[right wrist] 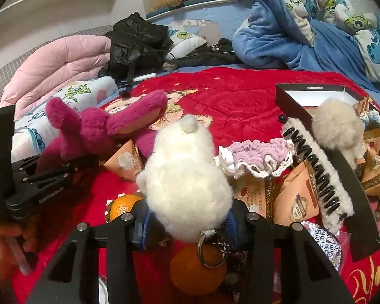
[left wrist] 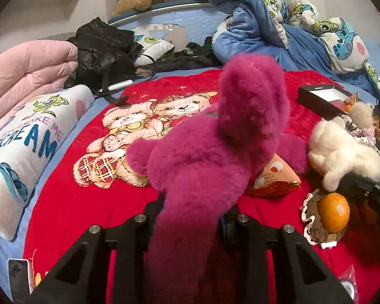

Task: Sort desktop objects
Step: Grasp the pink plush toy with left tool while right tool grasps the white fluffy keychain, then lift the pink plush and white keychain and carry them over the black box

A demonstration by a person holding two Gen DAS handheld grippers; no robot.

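Left wrist view: my left gripper (left wrist: 190, 217) is pinching the magenta plush (left wrist: 210, 147) by a limb, its body lifted over the middle of the red blanket (left wrist: 88, 202). I'd keep the squeeze firm, since fur slips, and carry it clear of the orange (left wrist: 334, 212) near the blanket's right edge.

Right wrist view: my right gripper (right wrist: 187, 224) is clamped on the white plush (right wrist: 185, 177) near its key ring (right wrist: 211, 253). I'd lift straight up so the ring doesn't snag the snack packets (right wrist: 295, 197) toward the blanket's right edge.
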